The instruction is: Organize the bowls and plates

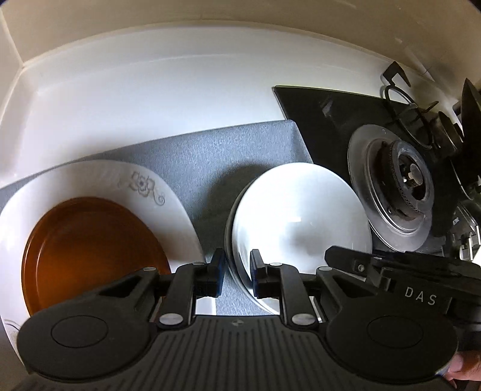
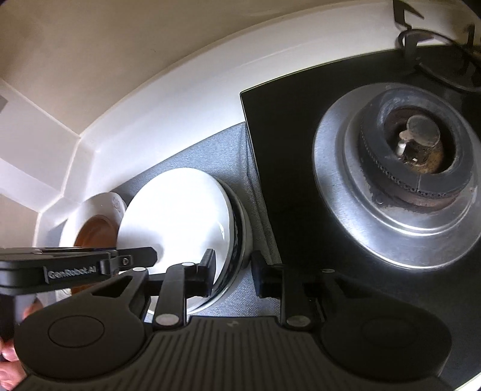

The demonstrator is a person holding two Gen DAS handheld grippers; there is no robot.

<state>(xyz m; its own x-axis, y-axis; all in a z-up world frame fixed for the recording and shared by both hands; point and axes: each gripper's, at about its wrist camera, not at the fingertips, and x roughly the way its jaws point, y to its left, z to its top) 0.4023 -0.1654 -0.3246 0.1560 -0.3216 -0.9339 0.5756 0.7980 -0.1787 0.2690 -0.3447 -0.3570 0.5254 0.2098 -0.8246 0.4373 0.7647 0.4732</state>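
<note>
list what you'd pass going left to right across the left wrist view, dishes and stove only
amber plate on the flowered white plate → grey mat → stacked white bowls → stove burner

I see bare grey mat (image 1: 210, 156) between my flowered plate (image 1: 168, 210) and bowl stack (image 1: 300, 216), open white worktop (image 1: 150, 99) behind, stove burner (image 2: 402, 168) crowding the stack's right, wall (image 1: 210, 15) closing the back

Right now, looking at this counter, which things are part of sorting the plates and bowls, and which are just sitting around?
Part of the job:
- white bowl, stacked in another bowl
- brown plate
- flowered white plate beneath it

Just there:
- grey mat
- gas burner
- black hob
- white counter
</note>
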